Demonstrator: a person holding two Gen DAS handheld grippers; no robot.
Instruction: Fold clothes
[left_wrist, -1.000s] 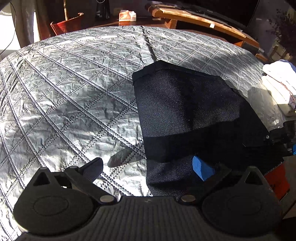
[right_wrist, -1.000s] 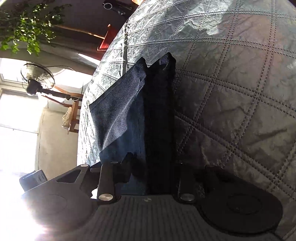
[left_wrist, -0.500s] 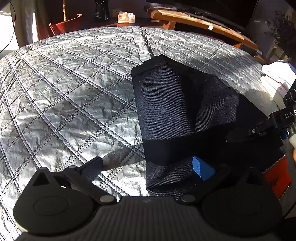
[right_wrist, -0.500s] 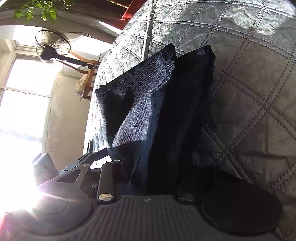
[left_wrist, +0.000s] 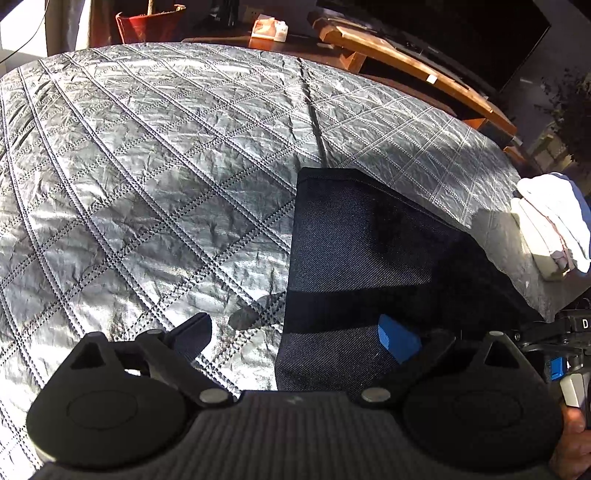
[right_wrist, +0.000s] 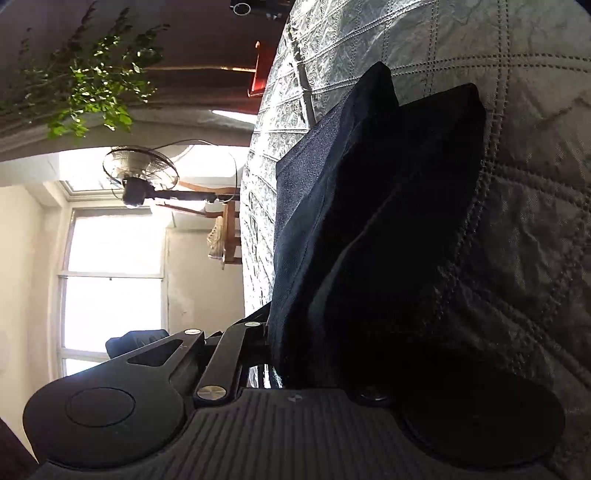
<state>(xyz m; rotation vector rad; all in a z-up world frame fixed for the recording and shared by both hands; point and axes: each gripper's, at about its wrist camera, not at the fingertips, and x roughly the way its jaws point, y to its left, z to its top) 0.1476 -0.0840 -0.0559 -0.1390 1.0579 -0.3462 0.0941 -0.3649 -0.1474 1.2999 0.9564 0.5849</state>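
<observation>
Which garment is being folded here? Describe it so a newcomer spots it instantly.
Start from the silver quilted bedspread. On its right half lies the dark navy denim garment, flat and rectangular. Unlike the white folded cloth pile at the edge, it is dark.

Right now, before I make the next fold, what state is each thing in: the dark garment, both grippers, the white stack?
Dark garment: partly folded, near edge lifted off the quilted cover.
Left gripper: open, blue-padded finger over the garment's near corner.
Right gripper: hidden by cloth, grip cannot be told.
White clothes: folded, stacked at the cover's right edge.
</observation>
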